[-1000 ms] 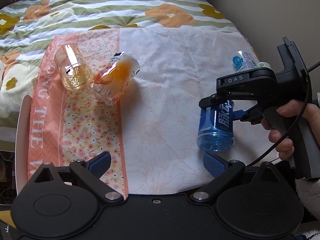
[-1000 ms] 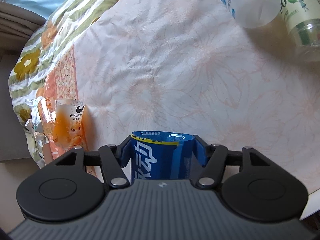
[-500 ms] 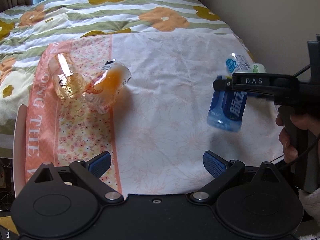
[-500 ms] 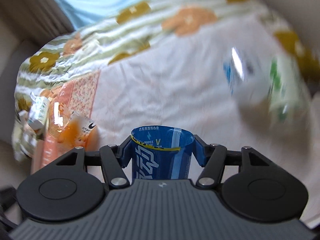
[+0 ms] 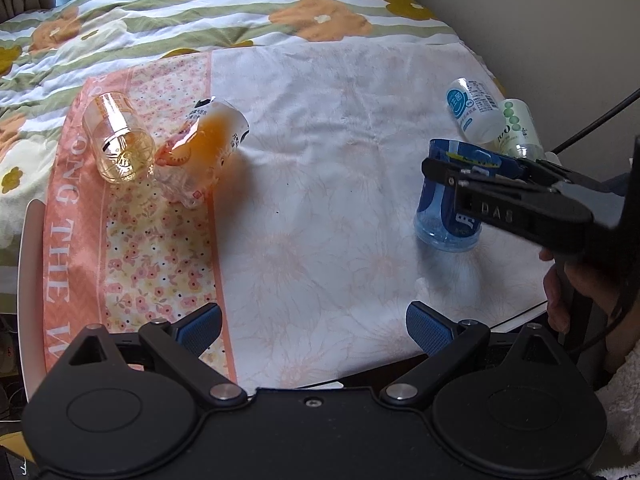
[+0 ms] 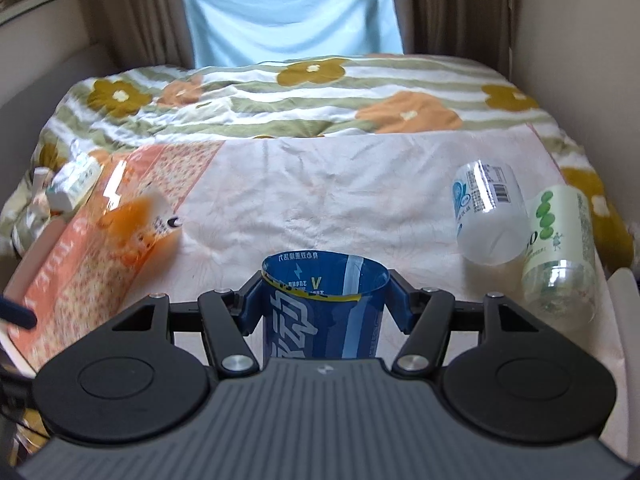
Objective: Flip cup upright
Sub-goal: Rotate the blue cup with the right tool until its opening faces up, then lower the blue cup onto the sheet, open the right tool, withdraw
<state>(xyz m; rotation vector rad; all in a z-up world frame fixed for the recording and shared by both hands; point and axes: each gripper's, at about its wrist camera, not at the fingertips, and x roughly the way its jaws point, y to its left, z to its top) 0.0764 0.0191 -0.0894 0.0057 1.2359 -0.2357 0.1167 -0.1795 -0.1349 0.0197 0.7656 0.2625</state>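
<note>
You have five cups on the bed's white cloth (image 5: 320,200). Your right gripper (image 6: 324,300) has its jaws closed on the blue cup (image 6: 320,312), which stands mouth up, translucent, white lettering, nothing inside, base at the cloth. Your left gripper (image 5: 312,324) jaws are wide apart, holding nothing. The other four lie tipped: clear cup (image 5: 118,138), orange cup (image 5: 200,156), white cup (image 5: 474,110), green cup (image 5: 518,128).

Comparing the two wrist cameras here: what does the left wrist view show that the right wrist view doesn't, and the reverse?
Only the left wrist view shows the clear orange-tinted cup lying whole on the floral cloth, the open left gripper, and the right gripper from outside.

Only the right wrist view shows the window curtain and the small box at the bed's left edge.

Both show the blue cup, open end up, clamped by the right gripper, the orange cup and two cups lying at right.
</note>
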